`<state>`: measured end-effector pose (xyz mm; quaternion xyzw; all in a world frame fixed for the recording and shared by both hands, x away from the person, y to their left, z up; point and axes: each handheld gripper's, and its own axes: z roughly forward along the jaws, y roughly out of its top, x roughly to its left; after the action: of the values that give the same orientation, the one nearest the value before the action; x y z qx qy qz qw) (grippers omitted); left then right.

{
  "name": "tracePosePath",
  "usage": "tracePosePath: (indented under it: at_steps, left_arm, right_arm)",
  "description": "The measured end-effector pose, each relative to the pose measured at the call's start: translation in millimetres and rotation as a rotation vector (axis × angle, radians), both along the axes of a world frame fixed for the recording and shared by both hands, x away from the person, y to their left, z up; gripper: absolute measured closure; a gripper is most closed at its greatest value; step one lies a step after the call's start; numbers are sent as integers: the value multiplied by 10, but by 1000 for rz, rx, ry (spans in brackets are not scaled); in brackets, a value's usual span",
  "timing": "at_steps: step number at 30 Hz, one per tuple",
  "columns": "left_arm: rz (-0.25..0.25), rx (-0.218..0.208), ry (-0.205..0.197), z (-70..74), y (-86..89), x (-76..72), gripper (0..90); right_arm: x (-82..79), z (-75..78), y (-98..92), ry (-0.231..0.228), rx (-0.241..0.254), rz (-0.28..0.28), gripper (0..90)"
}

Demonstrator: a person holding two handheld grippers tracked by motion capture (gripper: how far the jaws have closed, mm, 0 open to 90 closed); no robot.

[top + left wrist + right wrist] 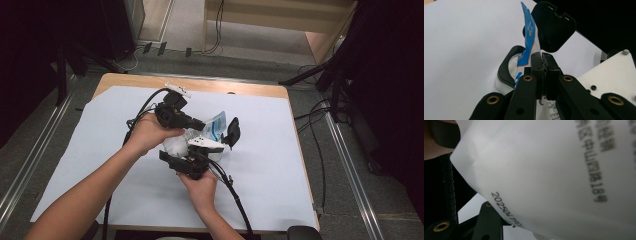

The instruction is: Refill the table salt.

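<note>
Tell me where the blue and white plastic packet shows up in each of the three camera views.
High view: the packet sits mid-table, between the two grippers.
Left gripper view: it rises from the shut jaws at centre, blue edge upward.
Right gripper view: its white printed face covers most of the frame, very close.
Shared landmark: the white sheet covering the table, seen behind the packet in all three views.

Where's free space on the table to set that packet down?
The white sheet is bare left of the left forearm, out to its left edge. Equally bare right of the black pad, toward the table right edge, and along the near right corner. Crowded in the middle: left gripper, right gripper and the blue-and-white packet bunch together there.
</note>
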<state>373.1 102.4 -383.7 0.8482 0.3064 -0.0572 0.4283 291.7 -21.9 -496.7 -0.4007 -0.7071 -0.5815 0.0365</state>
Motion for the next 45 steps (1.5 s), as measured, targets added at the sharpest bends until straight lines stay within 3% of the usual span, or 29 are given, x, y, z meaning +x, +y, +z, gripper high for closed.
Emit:
tracePosePath:
  at_steps: [20,36,45]
  left_arm:
    - [1,-5,0,-3,-6,7,894]
    - [6,-1,10,-5,-5,20,895]
    - [8,-11,8,3,3,13,893]
  right_arm:
    - [-1,6,-8,4,4,0,526]
    - [-9,9,-8,-18,-22,3,518]
    - [-12,16,-12,-5,2,4,530]
